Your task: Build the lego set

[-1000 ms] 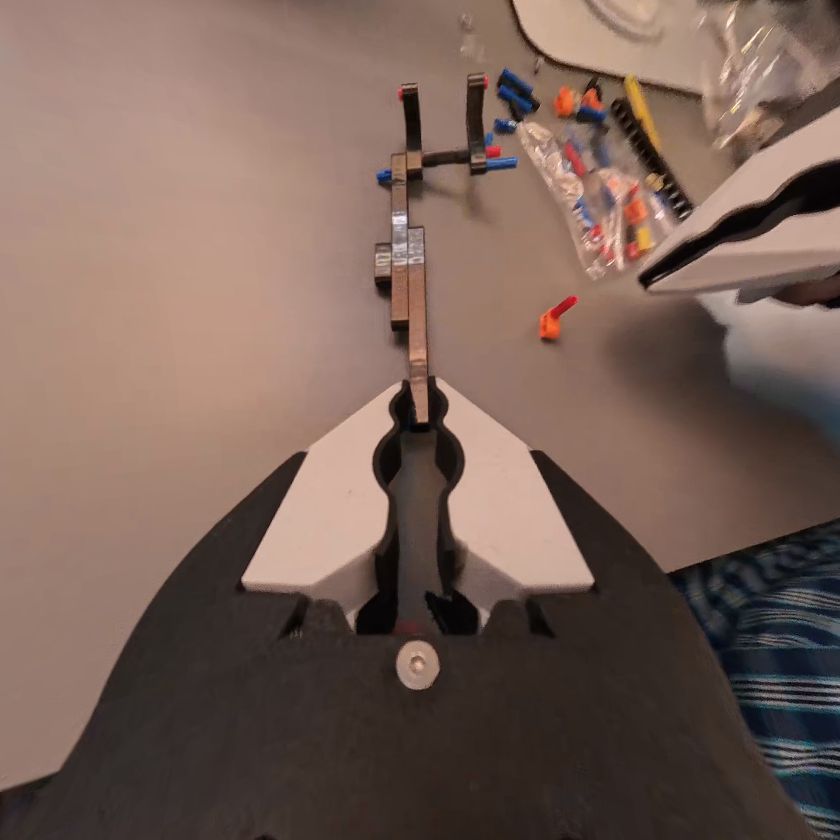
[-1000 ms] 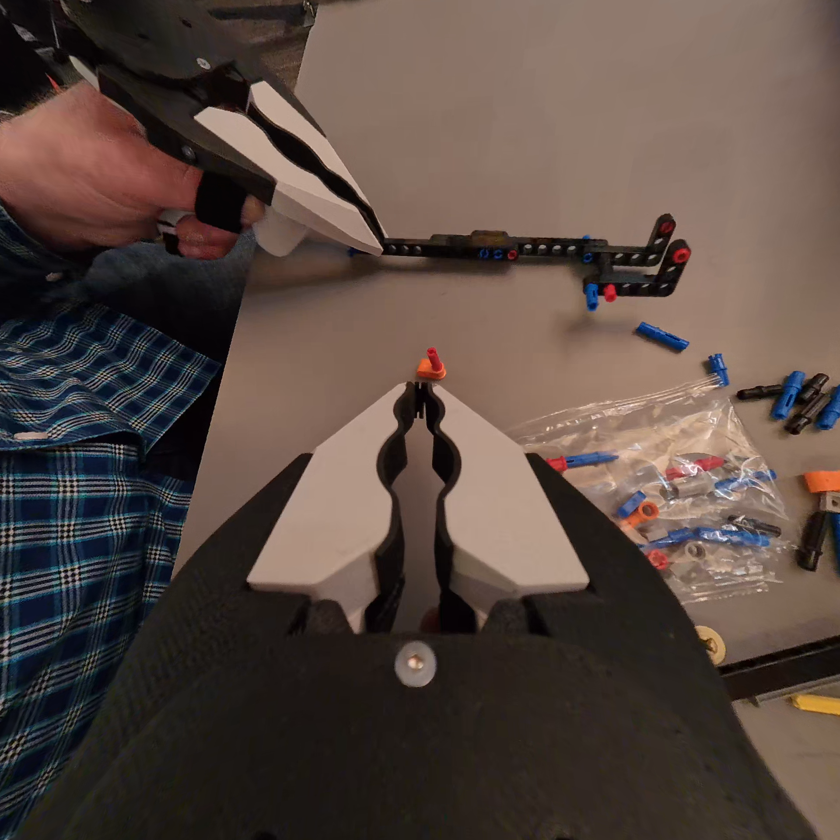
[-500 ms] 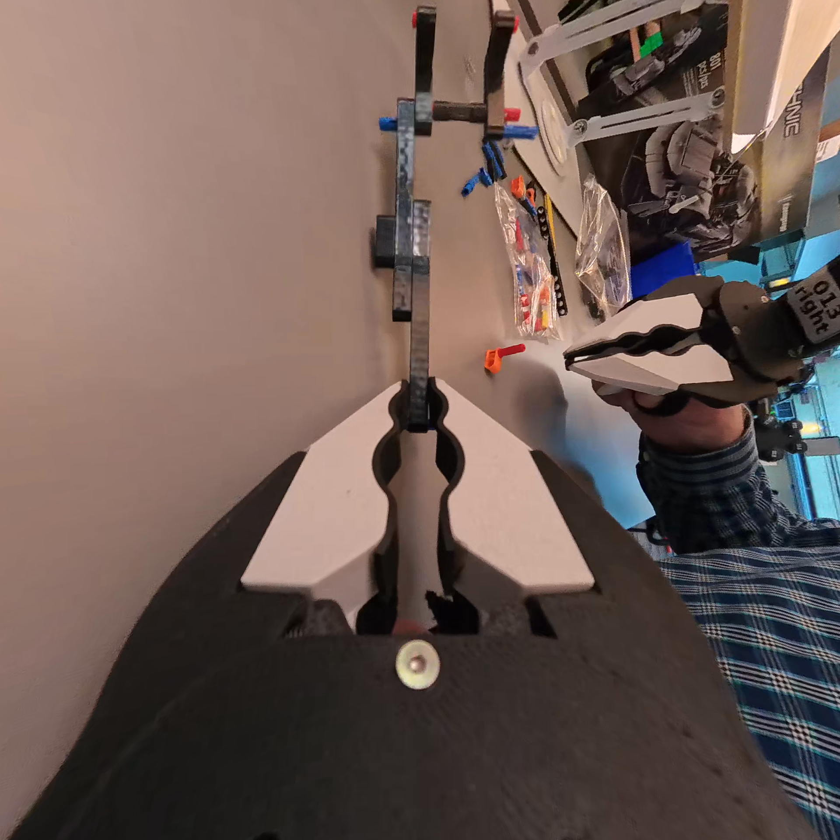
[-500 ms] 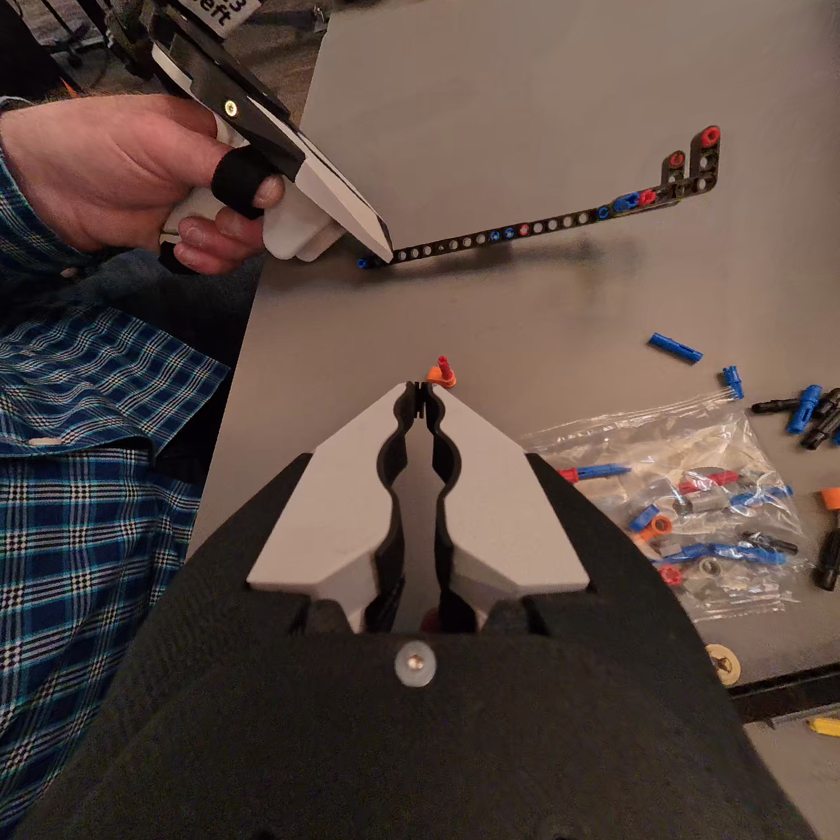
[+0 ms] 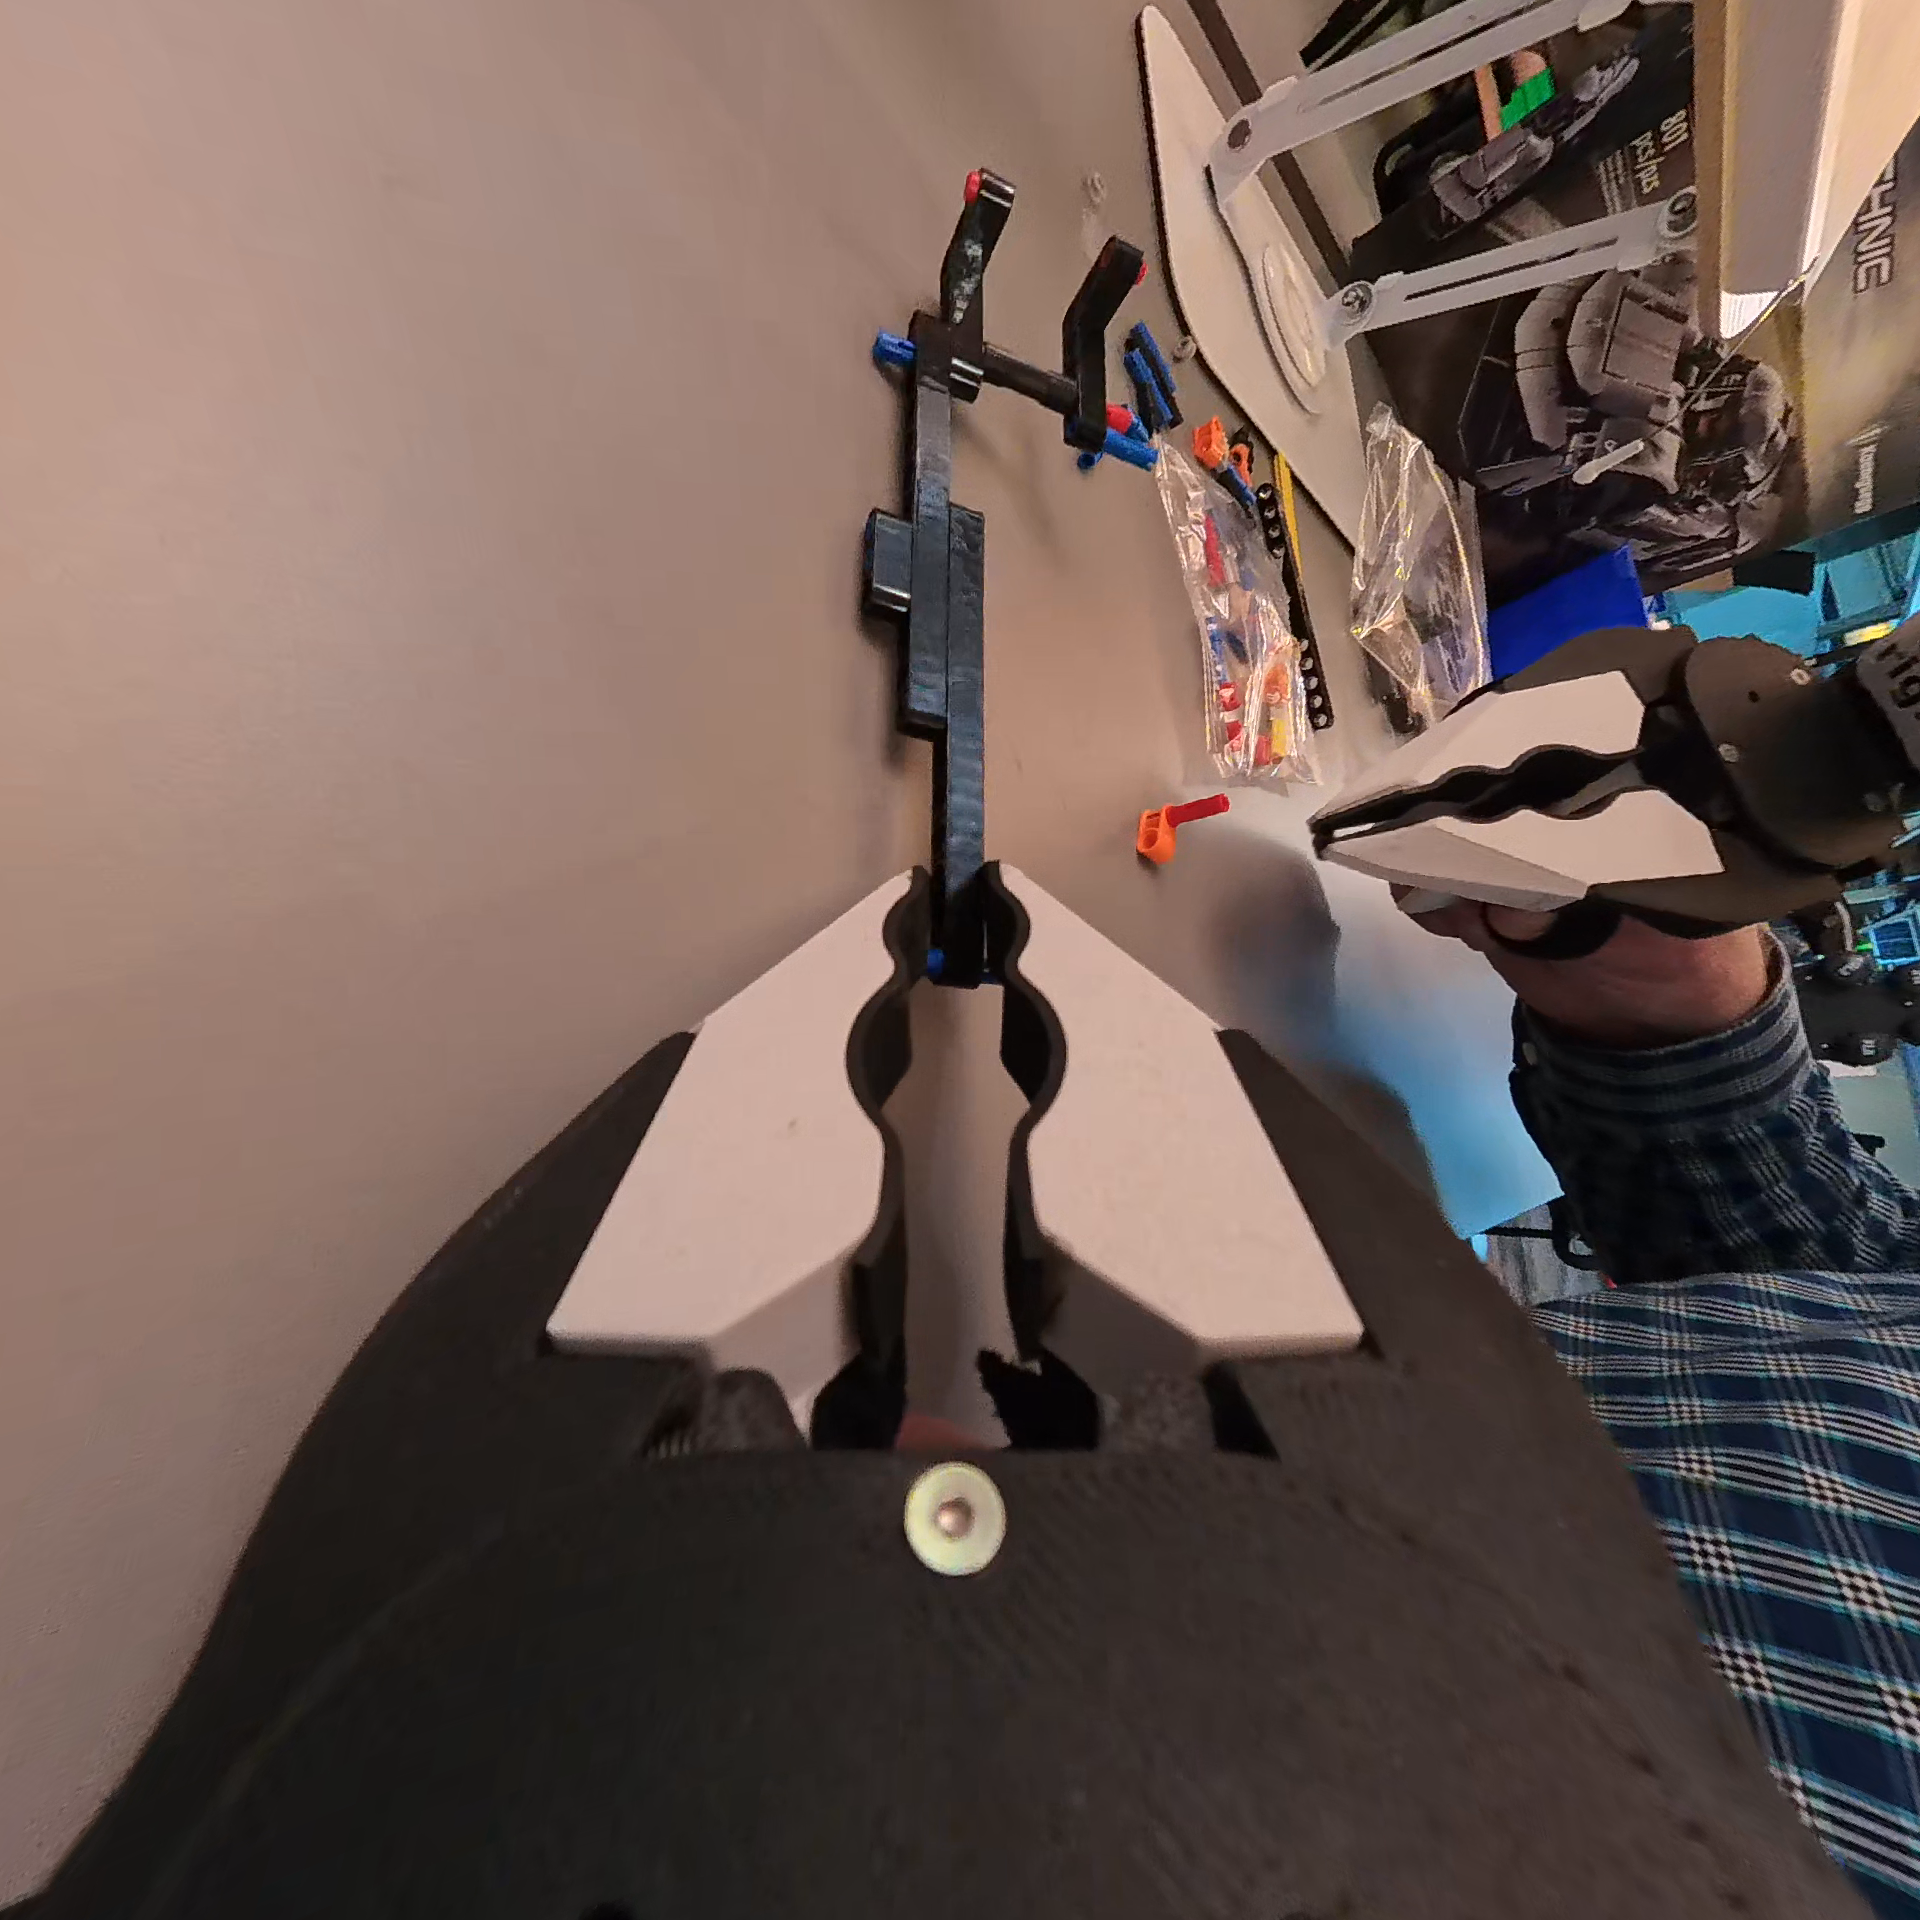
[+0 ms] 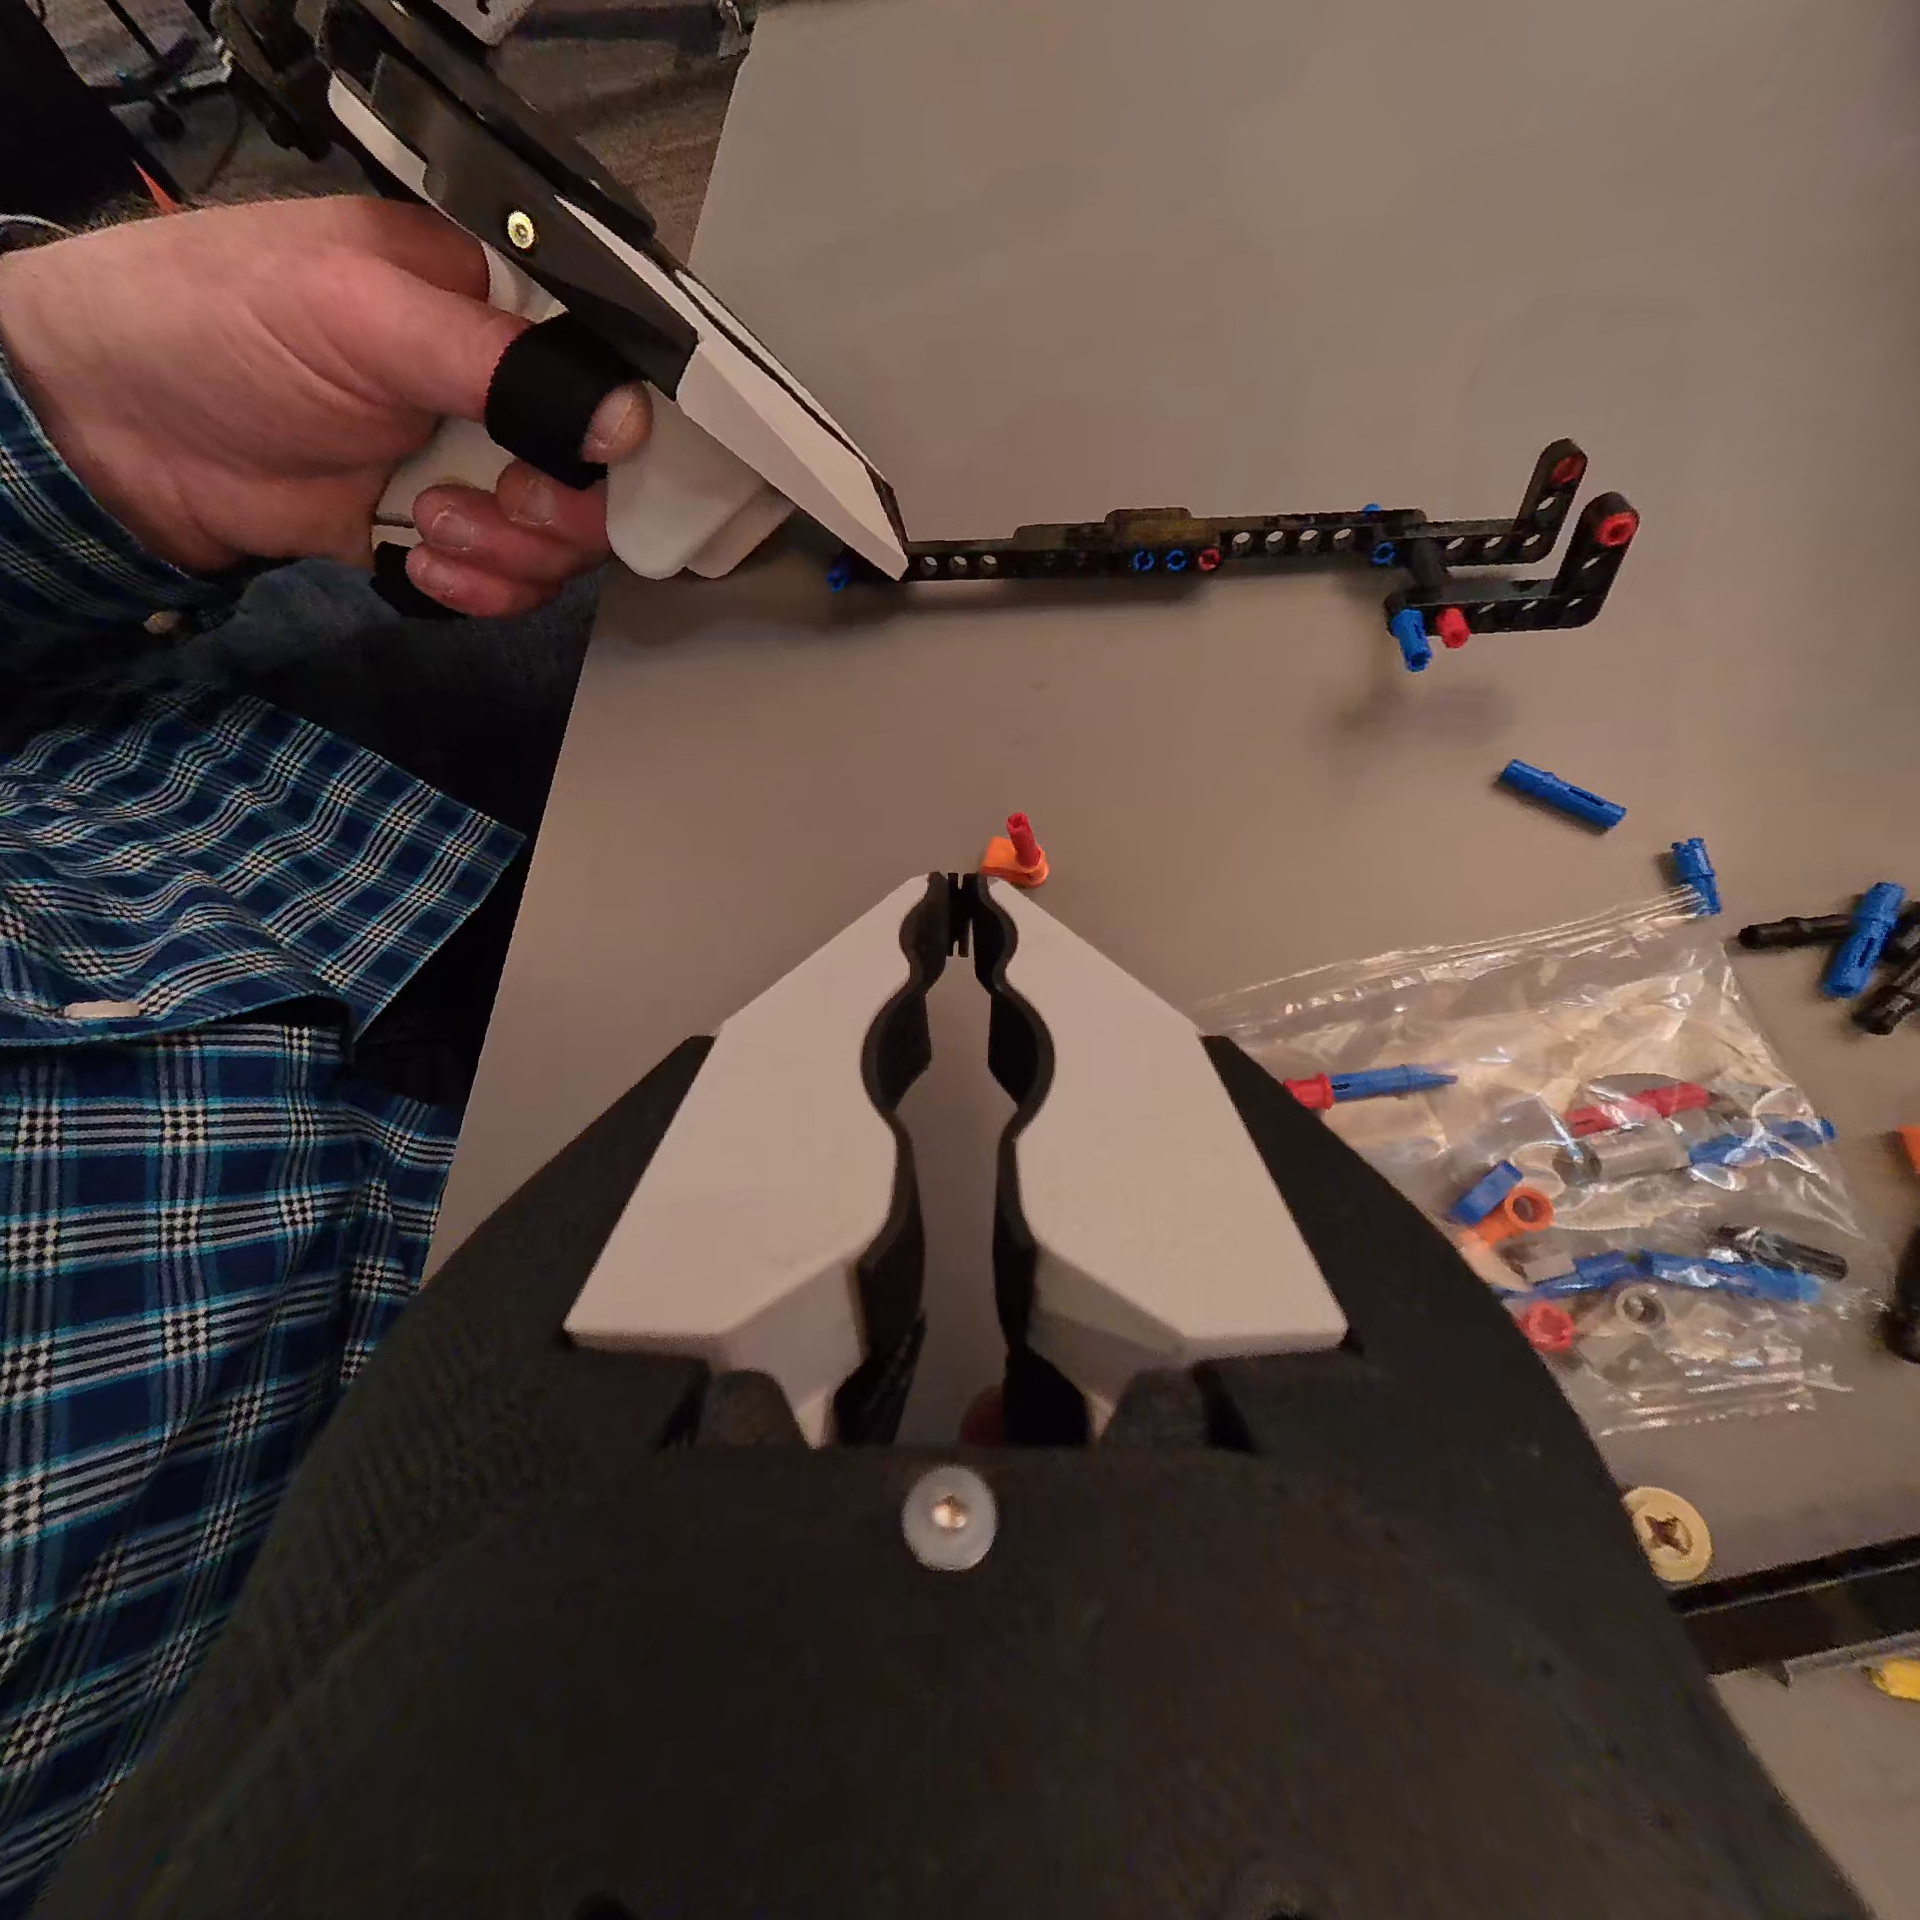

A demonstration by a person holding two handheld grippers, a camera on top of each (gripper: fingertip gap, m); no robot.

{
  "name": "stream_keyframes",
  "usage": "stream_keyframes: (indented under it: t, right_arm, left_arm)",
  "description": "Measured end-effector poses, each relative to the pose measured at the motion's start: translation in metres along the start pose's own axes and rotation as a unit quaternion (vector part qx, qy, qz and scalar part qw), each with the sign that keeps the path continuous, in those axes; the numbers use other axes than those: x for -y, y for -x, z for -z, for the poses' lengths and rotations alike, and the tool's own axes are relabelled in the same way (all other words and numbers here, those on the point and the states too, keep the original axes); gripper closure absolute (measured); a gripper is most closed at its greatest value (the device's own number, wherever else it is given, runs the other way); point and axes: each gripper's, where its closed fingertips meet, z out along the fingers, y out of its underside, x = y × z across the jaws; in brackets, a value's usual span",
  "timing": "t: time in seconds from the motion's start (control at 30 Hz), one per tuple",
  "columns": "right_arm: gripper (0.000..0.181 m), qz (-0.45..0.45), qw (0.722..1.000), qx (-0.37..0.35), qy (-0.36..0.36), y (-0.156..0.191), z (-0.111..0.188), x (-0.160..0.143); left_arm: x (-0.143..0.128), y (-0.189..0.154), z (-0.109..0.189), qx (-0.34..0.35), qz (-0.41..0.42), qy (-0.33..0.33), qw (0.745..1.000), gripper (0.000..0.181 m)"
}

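Observation:
My left gripper is shut on the near end of a long black beam assembly with blue and red pins. Its far end carries two L-shaped arms. The right wrist view shows the same gripper holding the assembly roughly level, just above the grey table. My right gripper is shut and empty. Its tips sit just short of a small orange connector with a red pin. That connector lies on the table between the assembly and the right gripper.
A clear bag of small parts lies right of my right gripper, with loose blue pins and black pins beyond it. The set's box, a white stand base and a second bag stand behind. The table edge is at left. Some 11 cm of space lies between my two pairs of fingers.
The left gripper rolled and lifted the assembly off the table, tilted its far end up, then brought it back to level. The right gripper has barely moved.

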Motion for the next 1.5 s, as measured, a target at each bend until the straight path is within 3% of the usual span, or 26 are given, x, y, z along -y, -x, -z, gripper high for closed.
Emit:
stream_keyframes:
  t: [0.03,1.5]
  right_arm:
    - [0.181,0.000,1.000,0.000,0.001,0.0000,-0.0001,-0.0006]
    - [0.181,-0.006,1.000,-0.007,0.000,-0.0022,0.0033,-0.0061]
  left_arm:
    - [0.0000,-0.0001,-0.0001,0.000,-0.002,0.000,1.000,0.173]
    - [0.0004,-0.0003,0.0001,-0.005,-0.005,-0.003,1.000,0.173]
